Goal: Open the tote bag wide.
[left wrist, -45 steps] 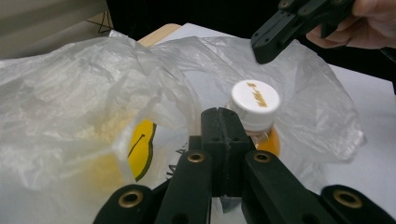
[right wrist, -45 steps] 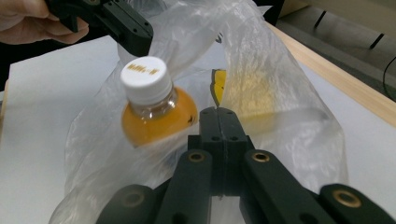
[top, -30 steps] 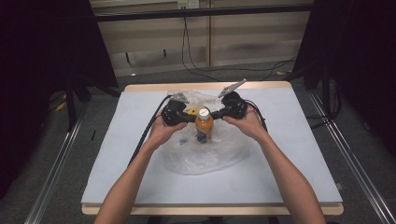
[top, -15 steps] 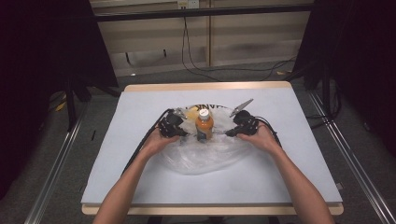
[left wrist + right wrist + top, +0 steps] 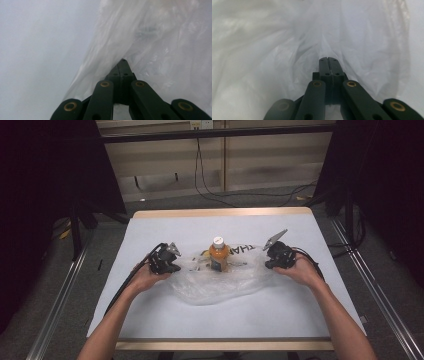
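Note:
An orange bottle [image 5: 219, 256] with a white cap stands upright in the middle of a clear plastic bag [image 5: 220, 282] with black lettering, spread low on the white table [image 5: 150, 320]. My left gripper [image 5: 175, 266] is at the bag's left edge and my right gripper [image 5: 268, 264] at its right edge, both some way from the bottle. In the left gripper view the jaws [image 5: 123, 62] are shut with the bag's film [image 5: 160, 50] pinched at their tip. The right gripper view shows the same, with the shut jaws [image 5: 328, 60] pinching the film [image 5: 287, 65].
The table has a wooden rim [image 5: 220, 212] at the back and front. Metal rails [image 5: 60, 300] run along both sides on the floor. Cables [image 5: 240, 195] lie on the floor behind the table, and dark stands [image 5: 80, 215] flank it.
Both hands have moved apart and down from close beside the bottle, drawing the bag's edges outward and flatter. The bottle has stayed upright in the middle.

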### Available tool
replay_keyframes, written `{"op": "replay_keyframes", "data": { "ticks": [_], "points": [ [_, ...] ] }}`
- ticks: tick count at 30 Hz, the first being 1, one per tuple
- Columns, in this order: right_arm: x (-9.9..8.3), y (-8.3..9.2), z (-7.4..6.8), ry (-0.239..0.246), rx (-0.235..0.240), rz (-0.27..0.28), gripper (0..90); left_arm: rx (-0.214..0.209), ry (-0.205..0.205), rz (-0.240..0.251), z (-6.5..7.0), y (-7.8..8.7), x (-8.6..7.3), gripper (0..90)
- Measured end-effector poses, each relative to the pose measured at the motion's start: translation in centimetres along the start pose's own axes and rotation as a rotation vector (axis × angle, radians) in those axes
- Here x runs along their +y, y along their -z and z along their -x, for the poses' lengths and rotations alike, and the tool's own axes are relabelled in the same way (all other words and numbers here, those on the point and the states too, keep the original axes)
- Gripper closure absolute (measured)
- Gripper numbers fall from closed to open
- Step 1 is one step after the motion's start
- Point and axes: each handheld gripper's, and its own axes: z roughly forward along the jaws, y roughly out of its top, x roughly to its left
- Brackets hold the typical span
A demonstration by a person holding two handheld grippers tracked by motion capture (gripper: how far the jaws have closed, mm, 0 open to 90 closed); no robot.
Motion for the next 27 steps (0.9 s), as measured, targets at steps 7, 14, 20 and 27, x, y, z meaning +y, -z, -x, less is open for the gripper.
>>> {"op": "replay_keyframes", "data": {
  "ticks": [7, 14, 20, 27],
  "points": [
    [-0.9, 0.5, 0.5, -0.026, 0.022, 0.005, 90.0, -0.006, 0.018, 0.023, -0.1, 0.3, -0.8, 90.0],
    [-1.3, 0.8, 0.4, 0.013, 0.003, -0.005, 90.0, -0.023, -0.018, 0.005, -0.1, 0.8, -1.5, 90.0],
    [-0.9, 0.8, 0.2, 0.031, -0.012, -0.038, 90.0, -0.009, -0.052, -0.021, 0.1, 0.9, -1.3, 90.0],
    [-0.8, 0.9, 0.5, -0.004, 0.0, -0.018, 90.0, -0.055, 0.003, 0.053, -0.3, 0.9, -1.8, 90.0]
  ]
}}
